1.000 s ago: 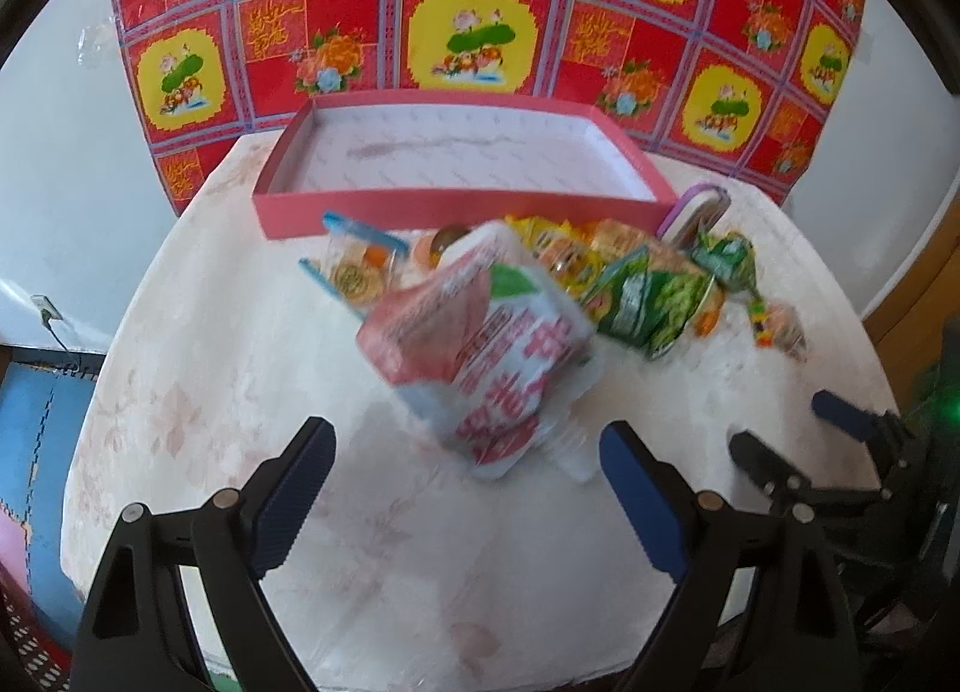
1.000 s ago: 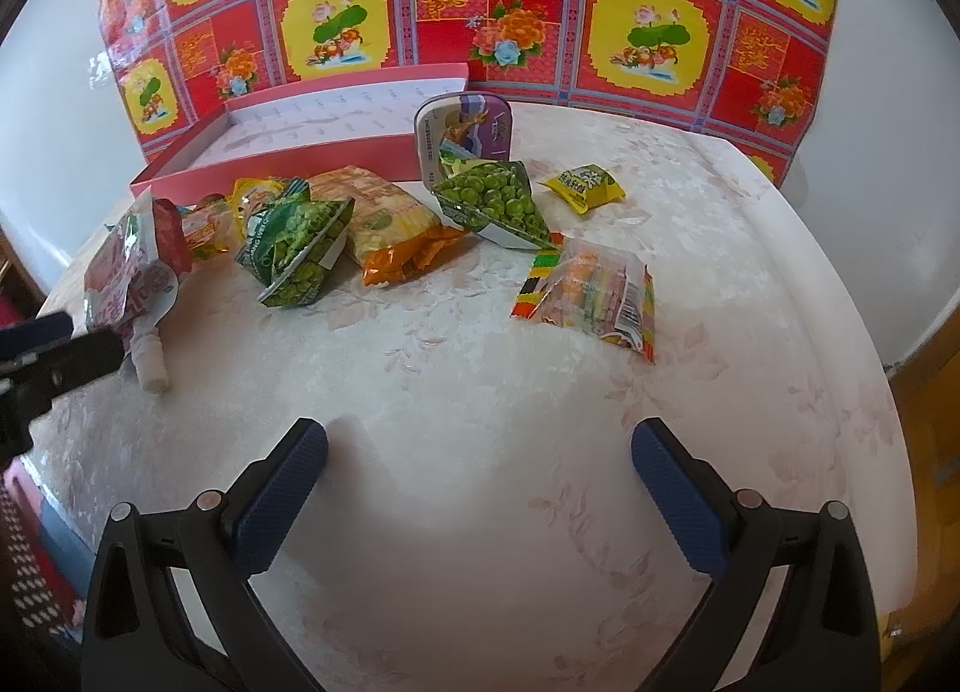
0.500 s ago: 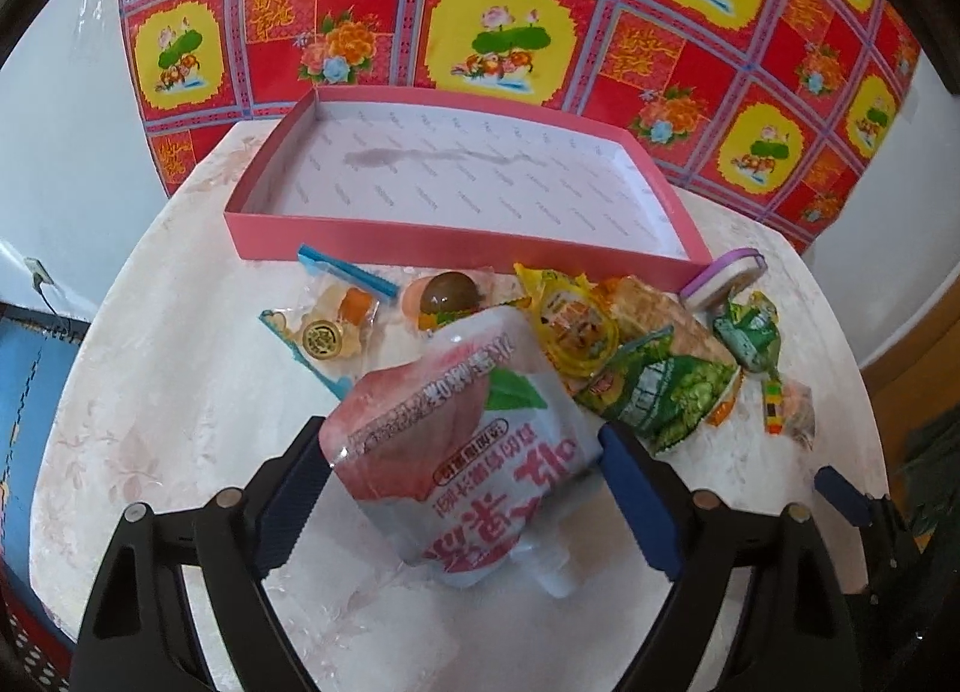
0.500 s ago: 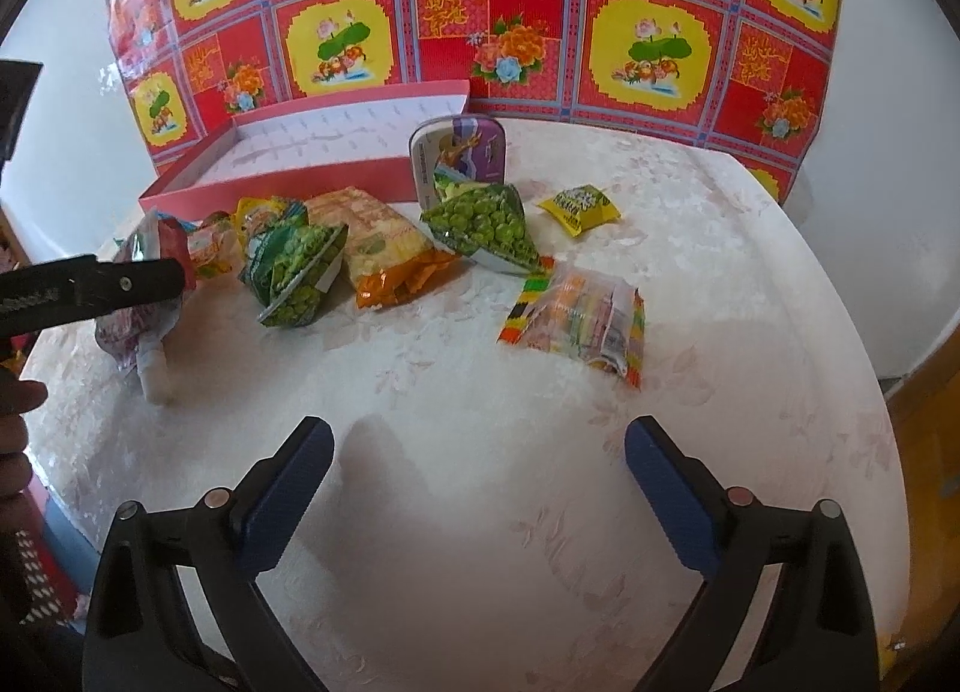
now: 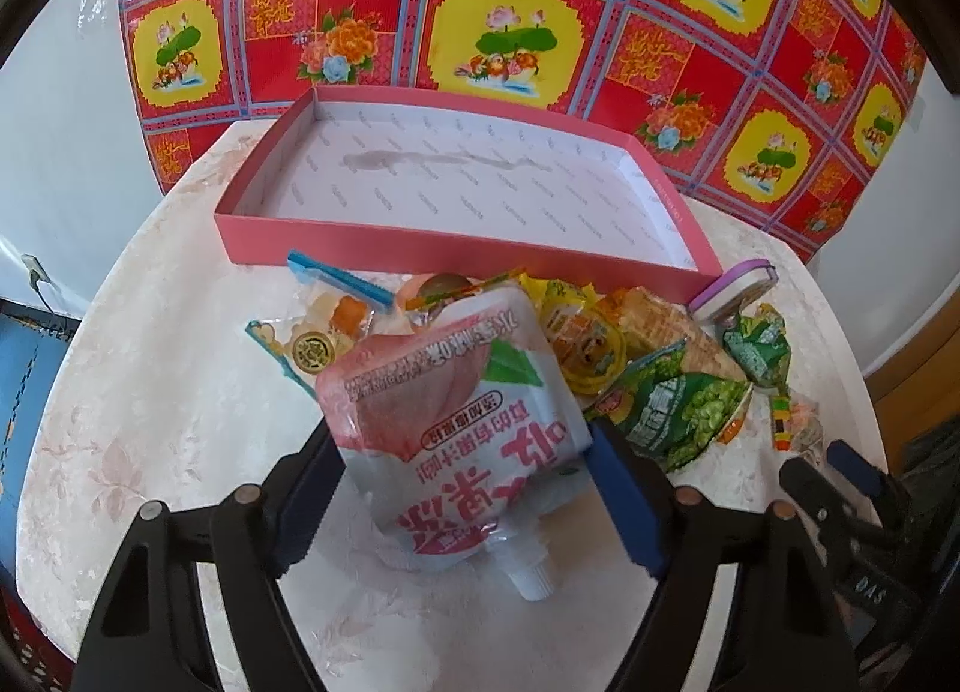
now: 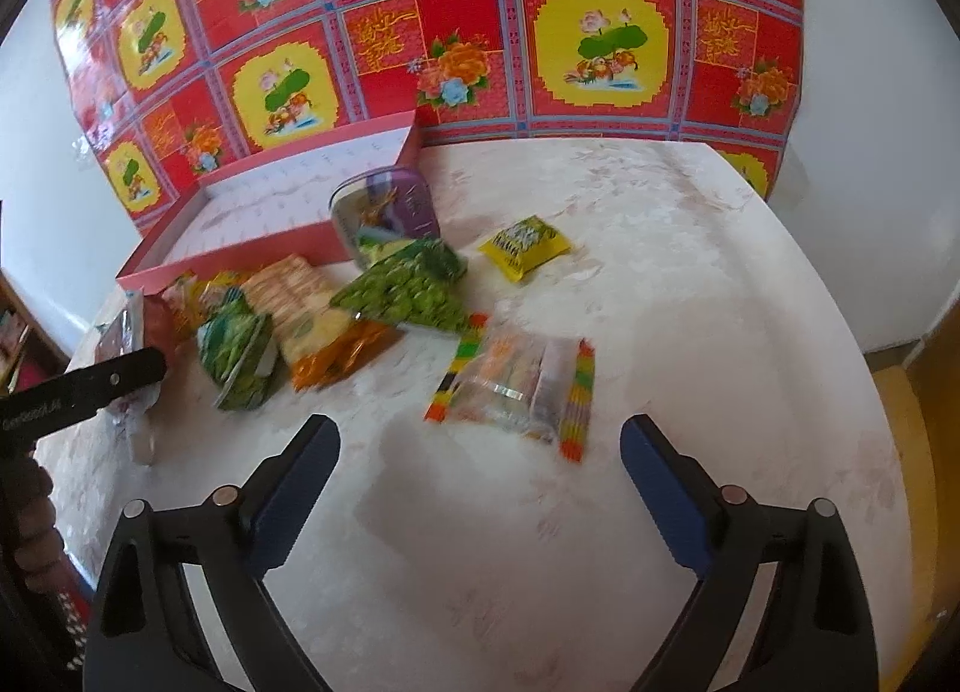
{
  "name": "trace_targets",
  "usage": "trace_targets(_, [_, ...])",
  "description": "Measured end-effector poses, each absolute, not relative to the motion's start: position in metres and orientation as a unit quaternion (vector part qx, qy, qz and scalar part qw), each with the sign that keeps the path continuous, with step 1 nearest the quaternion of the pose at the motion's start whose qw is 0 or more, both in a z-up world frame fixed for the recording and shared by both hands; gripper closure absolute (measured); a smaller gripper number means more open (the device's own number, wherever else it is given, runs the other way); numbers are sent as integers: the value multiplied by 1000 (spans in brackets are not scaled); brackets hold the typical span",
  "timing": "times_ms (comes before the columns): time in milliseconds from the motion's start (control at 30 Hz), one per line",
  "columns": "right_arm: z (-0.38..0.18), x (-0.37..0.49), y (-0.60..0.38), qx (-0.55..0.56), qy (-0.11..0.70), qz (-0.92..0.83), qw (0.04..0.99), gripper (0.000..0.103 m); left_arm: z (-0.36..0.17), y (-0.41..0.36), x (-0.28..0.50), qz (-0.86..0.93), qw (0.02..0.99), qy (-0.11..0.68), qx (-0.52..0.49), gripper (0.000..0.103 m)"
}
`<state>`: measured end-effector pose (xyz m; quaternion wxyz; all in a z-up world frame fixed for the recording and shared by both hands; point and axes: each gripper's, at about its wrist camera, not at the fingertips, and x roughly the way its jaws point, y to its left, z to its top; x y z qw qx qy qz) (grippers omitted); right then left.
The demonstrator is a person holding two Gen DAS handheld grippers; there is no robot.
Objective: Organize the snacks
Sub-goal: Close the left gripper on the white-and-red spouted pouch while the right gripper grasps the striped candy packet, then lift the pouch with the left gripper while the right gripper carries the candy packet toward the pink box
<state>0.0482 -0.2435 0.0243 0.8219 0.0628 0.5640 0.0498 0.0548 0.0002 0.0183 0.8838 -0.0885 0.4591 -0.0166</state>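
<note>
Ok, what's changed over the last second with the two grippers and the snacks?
The left gripper has come forward over the pink spouted pouch, which now sits between its closing jaws; I can't tell whether the pads press it yet. The right gripper has edged toward the clear candy packet, its jaws closing slightly with nothing between them. The pink box has no snacks in it, as before; the other snacks haven't moved.

Shallow pink cardboard box point(image 5: 462, 194) at the pale tabletop's point(image 5: 150, 392) rear; pink spouted drink pouch point(image 5: 456, 440) before it, green pea packets point(image 5: 678, 416) rightward.
</note>
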Motion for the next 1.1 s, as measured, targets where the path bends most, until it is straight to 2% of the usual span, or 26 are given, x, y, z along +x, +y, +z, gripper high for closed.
trace_targets(200, [17,59,-245,58,566,42,821,10,21,-1,54,-20,890,450,-77,27])
trace_targets(367, [14,62,-246,47,566,34,823,15,21,-3,54,-20,892,446,-71,27])
trace_targets(567, [15,62,-252,50,564,13,824,36,22,-4,54,-25,894,443,-66,27])
trace_targets(633, [16,62,-254,53,564,13,824,48,23,-4,53,-26,894,442,-65,27])
trace_targets(767, [17,61,-254,56,568,14,821,59,25,-2,51,-27,896,438,-67,27])
trace_targets(1100, [30,48,-248,58,563,26,824,63,36,4,41,-31,903,423,-73,28])
